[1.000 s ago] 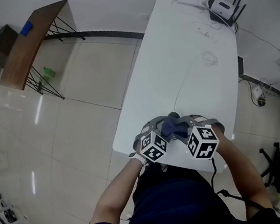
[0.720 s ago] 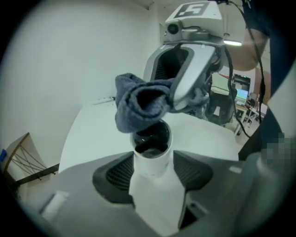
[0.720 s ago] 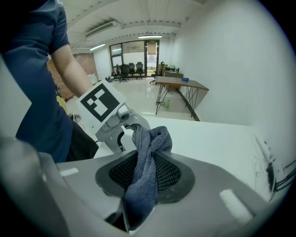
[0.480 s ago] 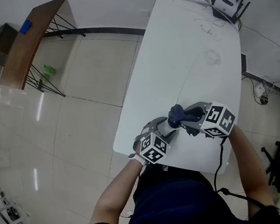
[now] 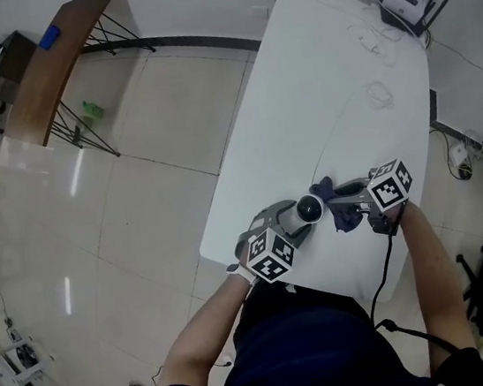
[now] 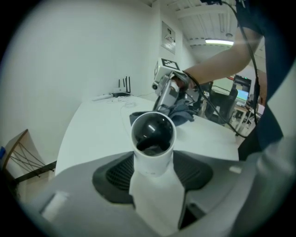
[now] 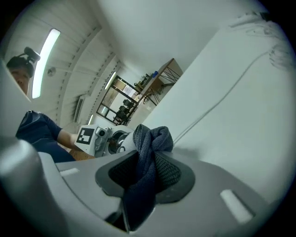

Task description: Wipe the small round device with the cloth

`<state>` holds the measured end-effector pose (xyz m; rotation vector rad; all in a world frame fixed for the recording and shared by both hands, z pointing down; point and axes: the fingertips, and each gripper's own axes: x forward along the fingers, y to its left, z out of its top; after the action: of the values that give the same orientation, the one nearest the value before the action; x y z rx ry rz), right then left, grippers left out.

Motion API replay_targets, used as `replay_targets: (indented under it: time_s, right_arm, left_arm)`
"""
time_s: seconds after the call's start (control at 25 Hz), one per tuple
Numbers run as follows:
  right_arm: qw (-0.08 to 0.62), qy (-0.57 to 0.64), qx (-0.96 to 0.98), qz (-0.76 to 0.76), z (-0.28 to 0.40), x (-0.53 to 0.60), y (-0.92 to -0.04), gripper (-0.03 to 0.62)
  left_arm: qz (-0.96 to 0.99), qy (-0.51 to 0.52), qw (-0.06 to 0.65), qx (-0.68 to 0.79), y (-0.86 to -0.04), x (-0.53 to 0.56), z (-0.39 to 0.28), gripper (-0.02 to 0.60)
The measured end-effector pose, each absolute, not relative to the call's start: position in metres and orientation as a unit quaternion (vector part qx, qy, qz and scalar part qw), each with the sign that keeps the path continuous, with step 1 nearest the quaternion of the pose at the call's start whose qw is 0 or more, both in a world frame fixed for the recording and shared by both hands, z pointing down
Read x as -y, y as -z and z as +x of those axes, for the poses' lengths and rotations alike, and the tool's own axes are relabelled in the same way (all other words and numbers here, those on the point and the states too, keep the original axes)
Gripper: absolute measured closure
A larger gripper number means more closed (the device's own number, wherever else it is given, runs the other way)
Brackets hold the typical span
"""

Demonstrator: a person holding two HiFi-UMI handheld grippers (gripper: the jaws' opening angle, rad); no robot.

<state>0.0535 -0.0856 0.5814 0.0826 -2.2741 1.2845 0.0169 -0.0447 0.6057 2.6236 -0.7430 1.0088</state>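
Head view | left gripper (image 5: 292,219) clamps device (image 5: 310,209) | right gripper (image 5: 350,203) clamps cloth (image 5: 344,218), seemingly apart

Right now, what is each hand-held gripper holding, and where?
Left hand-held gripper: small round device, by its white body. Right hand-held gripper: cloth, by a bunched fold.

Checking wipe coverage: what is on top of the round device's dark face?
Nothing: the round device shows a bare, shiny dark face. The cloth hangs in the right tool, off to its side. The left tool covers the device's lower body.
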Motion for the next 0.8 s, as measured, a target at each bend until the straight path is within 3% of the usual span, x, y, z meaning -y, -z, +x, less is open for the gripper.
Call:
replay_targets:
  time_s: [0.4, 0.8]
  right_arm:
    - [0.281, -0.482, 0.817, 0.144, 0.055, 0.086, -0.617, 0.480]
    - [0.201, -0.440, 0.833, 0.267, 0.069, 0.035, -0.563, 0.480]
  left_arm:
    - [0.892, -0.354, 0.113, 0.256, -0.609, 0.045, 0.013, 0.314]
    - [0.888, -0.340, 0.139, 0.276, -0.608, 0.033, 0.017, 0.313]
